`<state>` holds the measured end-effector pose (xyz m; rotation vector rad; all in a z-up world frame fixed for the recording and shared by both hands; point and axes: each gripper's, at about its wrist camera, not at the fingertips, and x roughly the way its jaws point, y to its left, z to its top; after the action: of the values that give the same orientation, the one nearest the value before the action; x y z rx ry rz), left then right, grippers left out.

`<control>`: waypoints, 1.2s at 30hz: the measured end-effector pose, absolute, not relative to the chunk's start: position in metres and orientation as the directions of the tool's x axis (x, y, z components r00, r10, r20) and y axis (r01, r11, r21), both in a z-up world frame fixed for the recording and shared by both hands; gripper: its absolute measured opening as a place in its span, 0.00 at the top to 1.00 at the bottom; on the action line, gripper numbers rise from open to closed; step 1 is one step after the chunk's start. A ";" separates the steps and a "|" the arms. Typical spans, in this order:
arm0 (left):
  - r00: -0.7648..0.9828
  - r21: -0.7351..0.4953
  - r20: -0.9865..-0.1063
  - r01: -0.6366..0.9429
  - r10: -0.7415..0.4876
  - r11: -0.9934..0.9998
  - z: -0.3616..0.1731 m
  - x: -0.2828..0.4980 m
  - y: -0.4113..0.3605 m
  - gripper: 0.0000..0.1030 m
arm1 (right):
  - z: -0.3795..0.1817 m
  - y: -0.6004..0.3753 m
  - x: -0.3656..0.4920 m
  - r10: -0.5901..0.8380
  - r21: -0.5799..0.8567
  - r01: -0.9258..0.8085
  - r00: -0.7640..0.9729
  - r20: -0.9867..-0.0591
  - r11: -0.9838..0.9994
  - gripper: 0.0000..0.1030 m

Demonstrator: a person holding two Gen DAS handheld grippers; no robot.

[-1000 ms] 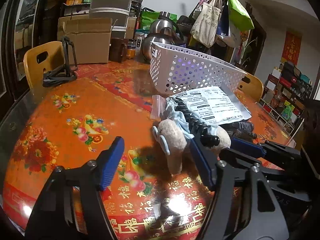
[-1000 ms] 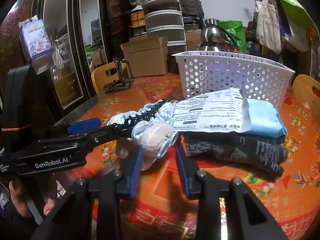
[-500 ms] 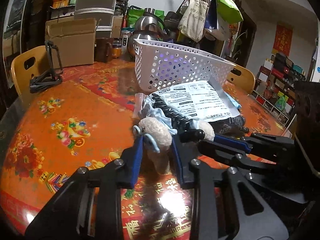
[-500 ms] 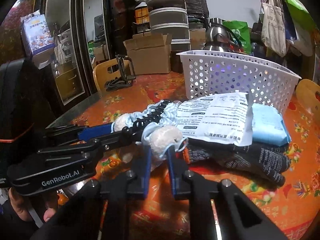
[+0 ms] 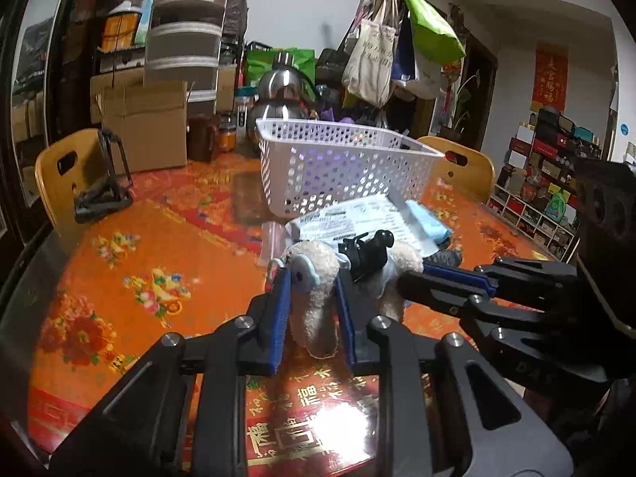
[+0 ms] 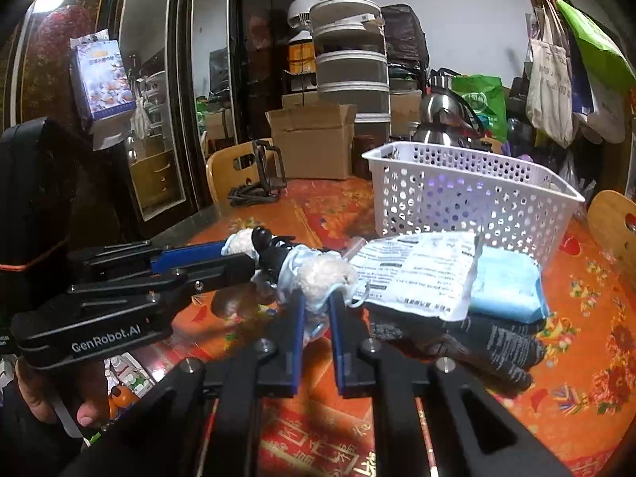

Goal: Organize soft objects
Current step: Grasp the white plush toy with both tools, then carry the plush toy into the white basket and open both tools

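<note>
- The left gripper has just been closing, and its blue fingers now pinch one cream leg of the plush toy between them.
- The right gripper has likewise just been closing; its fingers are clenched on the toy's other fluffy end, where pale blue fabric shows.
- The toy hangs between the two grippers, above the surface, with a black part across its middle.
- In the left view the right gripper reaches in from the right side; in the right view the left gripper reaches in from the left, with a hand beneath it.
- Just behind the toy lies a printed white packet on top of a light blue pack.
- Both rest on a dark knitted fabric that lies on the surface.
- A white perforated basket stands behind that pile, close to it.
- The surface carries a red and orange flowered cover.
- A black stand sits at the surface's far left edge, before a wooden chair.
</note>
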<state>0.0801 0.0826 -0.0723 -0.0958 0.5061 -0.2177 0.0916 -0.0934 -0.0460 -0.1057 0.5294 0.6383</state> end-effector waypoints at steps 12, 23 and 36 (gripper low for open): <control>0.850 -0.101 -0.468 0.219 -0.240 0.971 -0.049 0.083 0.051 0.88 | -0.026 -0.119 0.096 0.536 0.056 -0.585 0.695 -0.478 0.809 0.90; 0.846 -0.098 -0.474 0.226 -0.245 0.969 -0.021 0.113 0.032 0.89 | -0.001 -0.140 0.119 0.544 0.049 -0.592 0.702 -0.460 0.805 0.92; 0.847 -0.117 -0.452 0.255 -0.280 0.960 0.030 0.165 0.015 0.89 | 0.043 -0.163 0.157 0.545 0.032 -0.593 0.716 -0.437 0.805 0.93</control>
<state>0.1654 0.0150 0.0304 -0.0529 0.4842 -0.2822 0.1572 -0.1629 0.0427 -0.1137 0.4472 0.6311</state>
